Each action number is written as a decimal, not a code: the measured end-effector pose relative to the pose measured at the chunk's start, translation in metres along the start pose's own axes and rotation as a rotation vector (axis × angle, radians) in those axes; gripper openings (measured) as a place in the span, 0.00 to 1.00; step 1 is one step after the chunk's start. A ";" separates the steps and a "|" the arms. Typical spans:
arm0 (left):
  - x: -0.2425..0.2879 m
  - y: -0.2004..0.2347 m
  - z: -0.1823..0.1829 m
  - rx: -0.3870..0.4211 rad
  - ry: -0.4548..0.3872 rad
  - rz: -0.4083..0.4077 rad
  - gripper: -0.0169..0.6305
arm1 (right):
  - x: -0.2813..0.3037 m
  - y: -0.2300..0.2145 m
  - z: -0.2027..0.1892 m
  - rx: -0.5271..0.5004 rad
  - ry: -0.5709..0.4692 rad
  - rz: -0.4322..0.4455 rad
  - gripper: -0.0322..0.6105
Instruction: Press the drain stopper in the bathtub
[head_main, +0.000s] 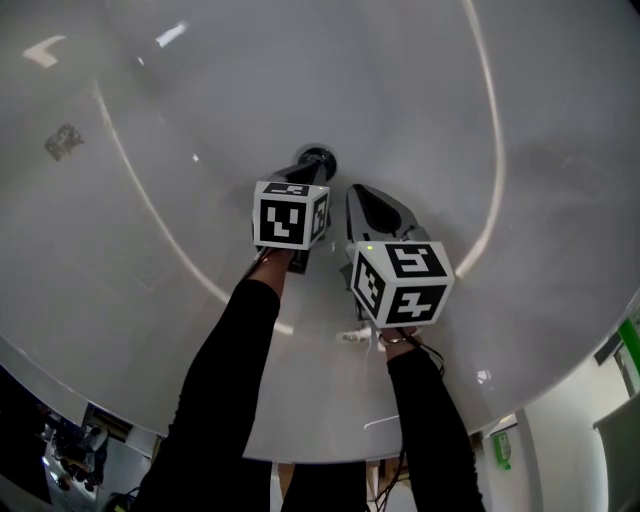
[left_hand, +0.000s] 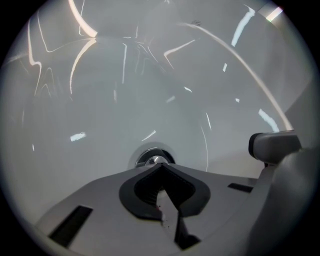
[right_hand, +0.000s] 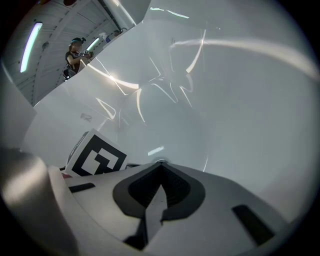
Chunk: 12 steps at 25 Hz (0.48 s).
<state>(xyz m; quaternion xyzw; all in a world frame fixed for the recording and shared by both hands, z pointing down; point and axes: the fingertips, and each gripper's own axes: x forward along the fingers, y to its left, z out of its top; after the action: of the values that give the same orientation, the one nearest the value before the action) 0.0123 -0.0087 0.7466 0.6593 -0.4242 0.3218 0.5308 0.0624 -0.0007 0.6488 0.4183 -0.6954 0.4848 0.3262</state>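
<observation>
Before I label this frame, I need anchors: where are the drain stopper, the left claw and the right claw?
drain stopper (left_hand: 151, 159), left gripper view, its chrome top beyond the claw tips.
left claw (left_hand: 160, 166), left gripper view, the closed tips.
right claw (right_hand: 161, 166), right gripper view, the closed tips.

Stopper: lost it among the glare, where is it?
Head view: the stopper sits on the tub floor near centre, just beyond the tip of the left tool.

Left hand-held gripper (head_main: 303, 168) points at the drain stopper (head_main: 323, 157) (white bathtub (head_main: 150, 100)).
</observation>
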 end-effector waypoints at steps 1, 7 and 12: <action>0.001 0.001 0.000 -0.002 -0.002 0.005 0.04 | 0.000 -0.001 0.000 0.001 -0.001 -0.001 0.05; 0.002 0.004 0.000 0.006 0.005 0.028 0.04 | 0.002 0.000 -0.002 0.004 -0.003 0.003 0.05; 0.004 0.004 -0.001 0.026 0.034 0.063 0.04 | 0.002 -0.001 -0.004 0.006 0.001 0.002 0.05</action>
<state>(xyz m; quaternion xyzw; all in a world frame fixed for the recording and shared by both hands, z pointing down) 0.0099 -0.0093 0.7519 0.6469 -0.4315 0.3551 0.5189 0.0629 0.0023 0.6526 0.4183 -0.6942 0.4874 0.3249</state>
